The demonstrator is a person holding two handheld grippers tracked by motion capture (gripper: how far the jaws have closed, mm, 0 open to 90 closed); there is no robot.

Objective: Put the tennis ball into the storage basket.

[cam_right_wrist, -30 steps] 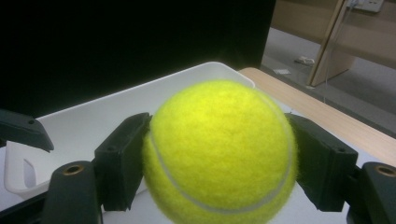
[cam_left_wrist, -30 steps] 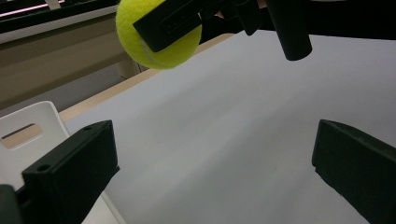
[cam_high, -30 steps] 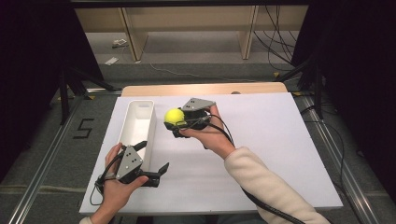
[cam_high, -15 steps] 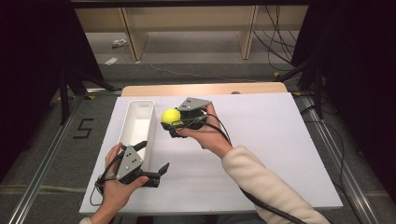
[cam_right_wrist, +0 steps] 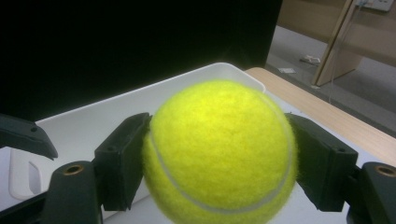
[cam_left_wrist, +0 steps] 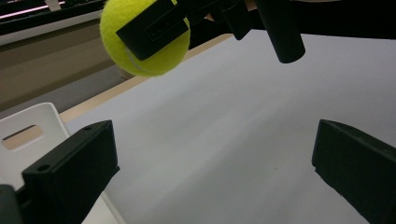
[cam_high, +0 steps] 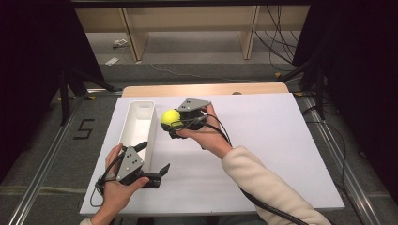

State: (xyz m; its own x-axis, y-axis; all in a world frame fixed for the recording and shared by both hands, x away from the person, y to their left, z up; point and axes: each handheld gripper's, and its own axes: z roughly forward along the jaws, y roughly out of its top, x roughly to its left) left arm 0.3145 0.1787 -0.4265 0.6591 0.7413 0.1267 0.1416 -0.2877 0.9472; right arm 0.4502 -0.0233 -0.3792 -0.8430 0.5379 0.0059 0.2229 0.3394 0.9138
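Note:
A yellow tennis ball [cam_high: 170, 117] hangs above the white board, just right of a long white bin [cam_high: 136, 129]. My right gripper [cam_high: 172, 123] is shut on the ball, and up close the ball [cam_right_wrist: 219, 149] is squeezed between both black jaws, with the bin [cam_right_wrist: 93, 123] behind and below it. My left gripper [cam_high: 154, 158] rests low near the board's front left, beside the bin's near end, open with nothing between its jaws. From the left gripper [cam_left_wrist: 210, 172], the ball [cam_left_wrist: 135, 53] is up and to the left, one jaw of the other gripper across it.
The white board [cam_high: 272, 140] lies on a wooden table [cam_high: 202, 89]. Bare board stretches to the right of the hands. Cables trail from both grippers. Dark stands and floor rails flank the table, with wooden shelving behind.
My right gripper has carried the ball a little to the left, closer to the bin. The left gripper has not moved.

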